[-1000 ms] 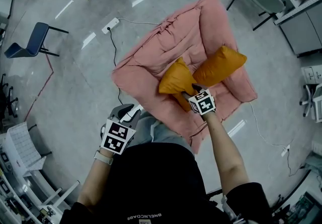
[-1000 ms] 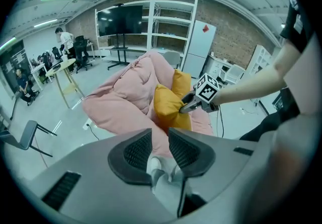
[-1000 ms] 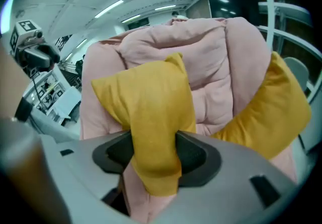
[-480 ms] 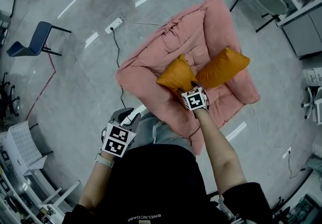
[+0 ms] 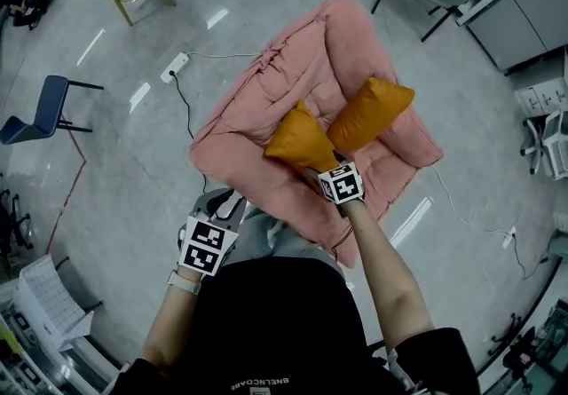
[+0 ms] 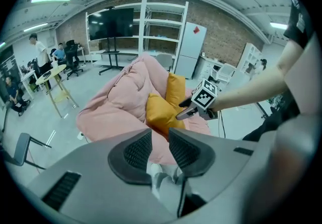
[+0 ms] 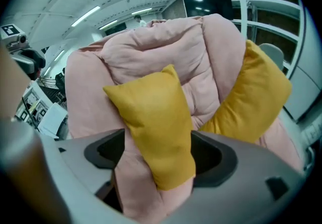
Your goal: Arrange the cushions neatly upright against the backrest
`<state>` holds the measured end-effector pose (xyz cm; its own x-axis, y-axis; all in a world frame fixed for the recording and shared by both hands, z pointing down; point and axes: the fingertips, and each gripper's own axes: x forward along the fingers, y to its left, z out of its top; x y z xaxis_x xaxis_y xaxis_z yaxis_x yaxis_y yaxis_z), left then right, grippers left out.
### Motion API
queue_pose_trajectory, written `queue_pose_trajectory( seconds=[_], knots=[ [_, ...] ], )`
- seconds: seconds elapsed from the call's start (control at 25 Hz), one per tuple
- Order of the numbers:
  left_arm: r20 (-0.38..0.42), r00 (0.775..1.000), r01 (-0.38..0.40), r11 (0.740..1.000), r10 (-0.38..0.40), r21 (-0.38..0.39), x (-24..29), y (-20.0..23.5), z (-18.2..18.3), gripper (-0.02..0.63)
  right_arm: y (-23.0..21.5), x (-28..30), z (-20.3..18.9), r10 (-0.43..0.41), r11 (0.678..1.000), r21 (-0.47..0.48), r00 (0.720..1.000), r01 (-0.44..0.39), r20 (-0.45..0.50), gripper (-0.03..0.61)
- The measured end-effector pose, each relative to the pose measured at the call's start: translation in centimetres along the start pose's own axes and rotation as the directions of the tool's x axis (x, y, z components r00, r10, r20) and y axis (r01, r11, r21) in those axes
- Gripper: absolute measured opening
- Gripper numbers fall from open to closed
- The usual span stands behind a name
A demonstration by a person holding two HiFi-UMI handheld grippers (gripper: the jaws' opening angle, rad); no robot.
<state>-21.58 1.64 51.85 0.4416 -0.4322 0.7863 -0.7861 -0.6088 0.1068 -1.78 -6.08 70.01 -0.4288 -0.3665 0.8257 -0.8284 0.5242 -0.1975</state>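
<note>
**A:** Start big. Where does everything sit?

**B:** The pink sofa [image 5: 257, 109] fills the middle of the floor, with its puffy backrest [image 7: 166, 47] on the side away from the person. Both orange cushions are on the sofa's seat. The far cushion [image 5: 368, 112] leans tilted toward the sofa's right end. The near cushion [image 5: 302, 140] stands nearly upright at the middle of the seat, its top close to the backrest.

**A:** And the grippers?

**B:** The right gripper [image 5: 330, 167] is at the sofa's front edge. Its jaws are opening, and the near cushion's lower corner hangs between them along with a fold of the pink cover. The left gripper [image 5: 224, 205] is held back off the sofa's front, by the person's leg. Its jaws stand a little apart with nothing between them.

**A:** So this looks like the release. How should it be done well?

**B:** I'd let the jaws spread until both pads clear the corner. Then I'd draw the gripper straight back from the sofa, not sideways, so no pad drags the cushion off its lean. The cushion is soft and may slump forward. If it does, nudge its base toward the backrest. The far cushion looks like the next one to straighten.
</note>
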Motion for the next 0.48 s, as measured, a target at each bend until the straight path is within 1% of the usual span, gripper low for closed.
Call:
queue_pose_trajectory(
  seconds=[0.12, 0.24, 0.32, 0.36, 0.48],
  knots=[
    [0.016, 0.999, 0.045, 0.998, -0.046, 0.049, 1.3, 0.5, 2.2, 0.112, -1.3, -1.9, -0.6, -0.048, 0.996, 0.081, 0.999, 0.046, 0.022, 0.394],
    [0.009, 0.994, 0.108, 0.990, -0.109, 0.086, 3.1, 0.8, 4.0, 0.112, -3.3, -3.9, -1.5, -0.107, 0.977, 0.191, 0.994, 0.099, 0.035, 0.394],
    [0.002, 0.988, 0.153, 0.981, -0.155, 0.115, 4.5, 0.7, 5.1, 0.112, -4.8, -5.3, -2.3, -0.153, 0.951, 0.280, 0.987, 0.133, 0.047, 0.394],
    [-0.003, 0.984, 0.179, 0.975, -0.180, 0.128, 5.2, 0.5, 5.6, 0.112, -5.7, -6.1, -2.6, -0.178, 0.932, 0.329, 0.982, 0.151, 0.054, 0.394],
    [-0.020, 0.965, 0.260, 0.953, -0.261, 0.153, 6.7, -0.3, 7.0, 0.112, -8.1, -8.4, -3.3, -0.265, 0.865, 0.458, 0.962, 0.206, 0.069, 0.394]
  ],
)
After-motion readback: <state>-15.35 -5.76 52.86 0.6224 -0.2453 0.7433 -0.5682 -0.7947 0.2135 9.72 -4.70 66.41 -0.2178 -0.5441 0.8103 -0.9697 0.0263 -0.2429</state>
